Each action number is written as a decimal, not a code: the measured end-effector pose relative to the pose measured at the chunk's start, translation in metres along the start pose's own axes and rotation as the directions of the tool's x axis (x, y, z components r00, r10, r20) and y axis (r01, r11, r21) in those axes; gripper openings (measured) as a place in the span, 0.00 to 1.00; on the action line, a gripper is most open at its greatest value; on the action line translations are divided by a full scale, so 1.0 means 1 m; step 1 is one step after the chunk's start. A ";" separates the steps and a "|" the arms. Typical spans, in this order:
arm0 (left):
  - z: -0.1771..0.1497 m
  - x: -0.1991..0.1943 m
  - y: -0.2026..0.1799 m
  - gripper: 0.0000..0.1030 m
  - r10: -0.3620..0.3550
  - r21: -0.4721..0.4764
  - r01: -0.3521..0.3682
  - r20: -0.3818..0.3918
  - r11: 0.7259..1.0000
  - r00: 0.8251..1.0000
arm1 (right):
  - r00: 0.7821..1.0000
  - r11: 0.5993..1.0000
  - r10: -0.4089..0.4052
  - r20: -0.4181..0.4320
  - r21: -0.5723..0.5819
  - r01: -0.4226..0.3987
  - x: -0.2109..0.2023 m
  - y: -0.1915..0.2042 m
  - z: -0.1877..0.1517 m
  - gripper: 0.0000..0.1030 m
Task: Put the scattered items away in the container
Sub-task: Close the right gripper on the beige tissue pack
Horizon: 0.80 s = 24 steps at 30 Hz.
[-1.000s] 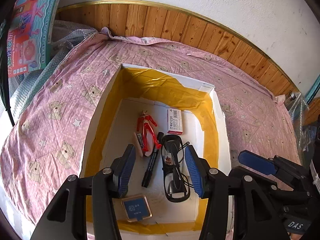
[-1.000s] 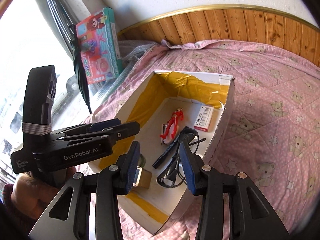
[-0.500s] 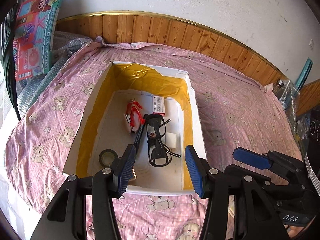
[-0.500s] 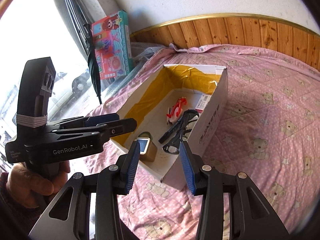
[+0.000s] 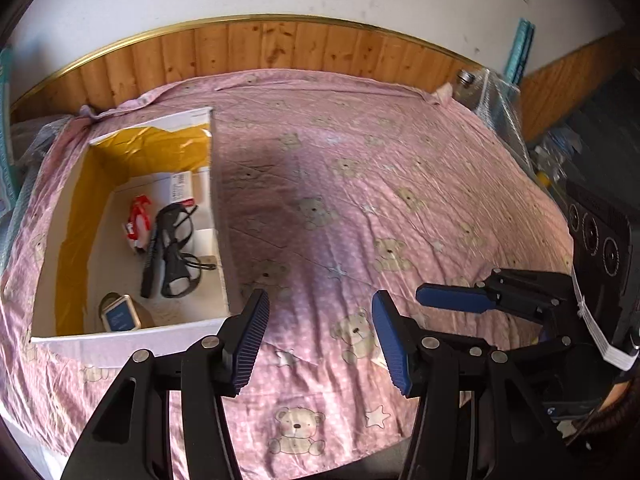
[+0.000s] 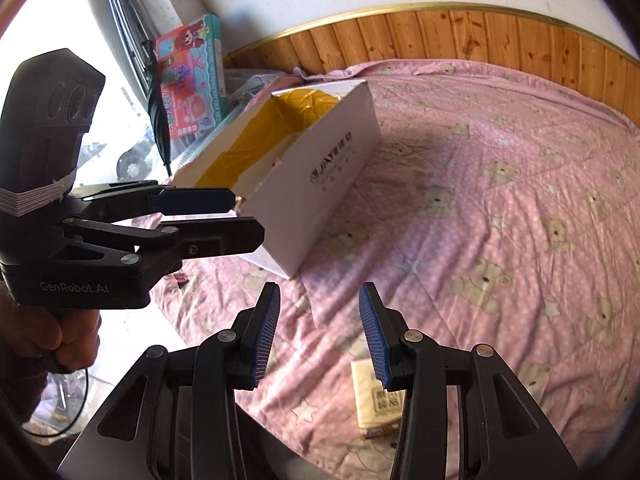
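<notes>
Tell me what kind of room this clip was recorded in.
Most likely a bedroom at home: a bed under a pink teddy-bear quilt, wood wainscoting along the wall, and a children's toy box propped by the window.

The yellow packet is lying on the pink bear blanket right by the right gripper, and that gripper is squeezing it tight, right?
Not quite. The yellow packet does lie on the pink bear blanket by the right gripper, but the gripper is open and holds nothing; the packet sits below its right finger. The right wrist view shows it.
</notes>
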<state>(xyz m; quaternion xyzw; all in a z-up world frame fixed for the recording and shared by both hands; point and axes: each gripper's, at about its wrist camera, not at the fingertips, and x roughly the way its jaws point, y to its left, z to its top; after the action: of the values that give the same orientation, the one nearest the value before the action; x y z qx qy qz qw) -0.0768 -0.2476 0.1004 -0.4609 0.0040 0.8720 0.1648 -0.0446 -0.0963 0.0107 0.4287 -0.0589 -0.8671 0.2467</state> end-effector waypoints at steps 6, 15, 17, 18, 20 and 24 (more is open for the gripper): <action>-0.023 0.045 -0.040 0.57 -0.098 0.146 0.123 -0.165 0.982 0.981 | 0.994 0.997 -0.070 -0.083 -0.039 0.067 -0.005 -0.024 -0.040 0.44; -0.044 0.080 -0.078 0.57 -0.173 0.423 0.304 -0.320 0.854 0.931 | 0.970 0.995 -0.068 -0.235 -0.083 0.050 0.003 -0.037 -0.063 0.51; -0.053 0.081 -0.086 0.57 -0.166 0.553 0.344 -0.347 0.759 0.923 | 0.963 0.993 -0.056 -0.265 -0.113 0.027 0.009 -0.033 -0.064 0.52; -0.058 0.084 -0.090 0.57 -0.160 0.598 0.370 -0.375 0.711 0.913 | 0.958 0.992 -0.056 -0.282 -0.128 0.020 0.012 -0.031 -0.064 0.55; -0.064 0.092 -0.095 0.57 -0.136 0.660 0.395 -0.408 0.639 0.903 | 0.947 0.985 -0.084 -0.310 -0.167 0.032 0.020 -0.026 -0.067 0.56; -0.062 0.113 -0.089 0.57 -0.127 0.667 0.431 -0.454 0.608 0.882 | 0.926 0.974 -0.131 -0.355 -0.222 0.052 0.041 -0.028 -0.067 0.56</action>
<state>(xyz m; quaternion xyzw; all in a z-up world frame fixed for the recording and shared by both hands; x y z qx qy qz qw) -0.0598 -0.1408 -0.0132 -0.4974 0.3208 0.6527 0.4729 -0.0238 -0.0838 -0.0692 0.5574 0.0995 -0.7835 0.2559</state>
